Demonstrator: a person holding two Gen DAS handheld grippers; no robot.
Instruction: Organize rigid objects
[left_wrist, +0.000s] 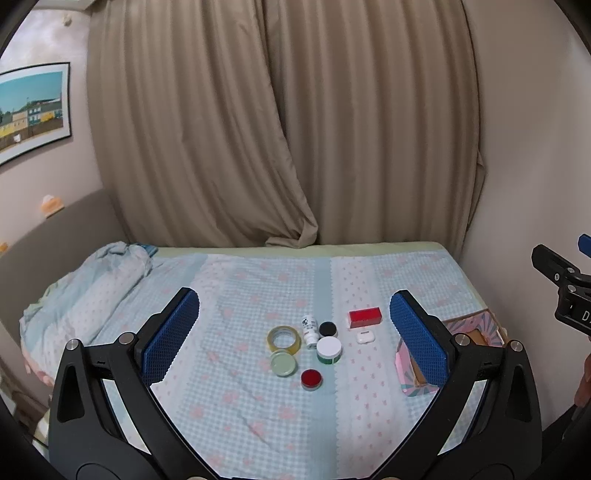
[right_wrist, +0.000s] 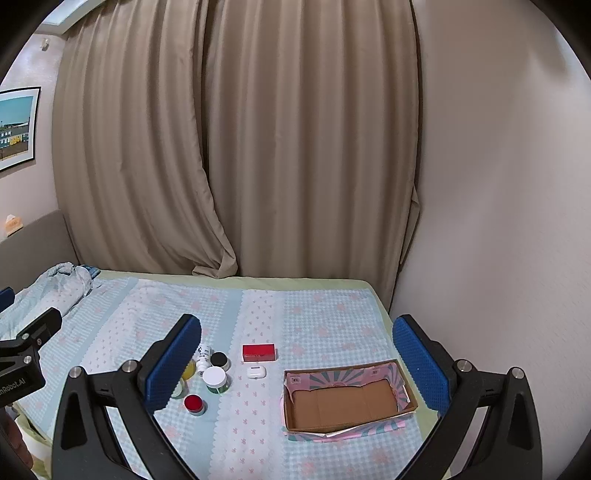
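Note:
Small objects lie grouped on the bed: a tape roll (left_wrist: 283, 338), a pale green lid jar (left_wrist: 283, 363), a red-lidded jar (left_wrist: 311, 379) (right_wrist: 194, 403), a white-lidded green jar (left_wrist: 328, 349) (right_wrist: 215, 379), a black-lidded jar (left_wrist: 328, 328) (right_wrist: 219, 359), a white bottle (left_wrist: 309, 329) (right_wrist: 203, 356), a red box (left_wrist: 365, 317) (right_wrist: 259, 352) and a white earbud case (left_wrist: 365, 336) (right_wrist: 256, 372). An empty cardboard box (right_wrist: 347, 398) (left_wrist: 476, 334) sits to their right. My left gripper (left_wrist: 295, 341) and right gripper (right_wrist: 295, 363) are both open, empty, held above the bed.
The bed has a blue checked cover (left_wrist: 258, 280). A crumpled blanket (left_wrist: 92, 288) lies at its left. Beige curtains (left_wrist: 277, 129) hang behind, and a wall (right_wrist: 498, 221) runs along the bed's right side. A framed picture (left_wrist: 31, 110) hangs on the left wall.

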